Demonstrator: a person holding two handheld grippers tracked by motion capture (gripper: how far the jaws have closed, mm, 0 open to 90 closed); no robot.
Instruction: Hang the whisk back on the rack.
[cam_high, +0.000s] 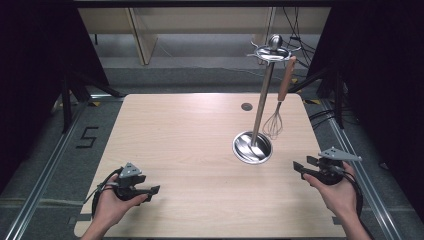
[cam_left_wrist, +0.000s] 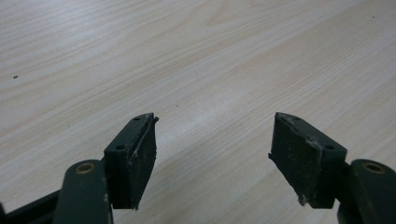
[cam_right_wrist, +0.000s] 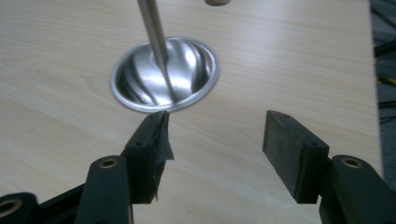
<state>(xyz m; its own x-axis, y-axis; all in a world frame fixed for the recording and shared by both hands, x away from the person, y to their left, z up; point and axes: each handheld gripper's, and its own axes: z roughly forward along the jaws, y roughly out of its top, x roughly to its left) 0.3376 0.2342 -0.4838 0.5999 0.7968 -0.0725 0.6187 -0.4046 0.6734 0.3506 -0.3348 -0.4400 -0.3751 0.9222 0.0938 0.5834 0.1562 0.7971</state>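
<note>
Stand pole (cam_right_wrist: 154, 35) (upper part) beyond the frame's top edge

i see my left gripper (cam_high: 150, 190) held in the left hand (cam_high: 114, 204) low at the near left, its jaws pointing right and spread wide with nothing between them; its pads (cam_left_wrist: 140, 154) look worn. my right gripper (cam_high: 300, 167) sits in the right hand (cam_high: 340, 192) at the near right, jaws pointing left, likewise parted and empty. both forearms enter from the bottom edge.
</note>
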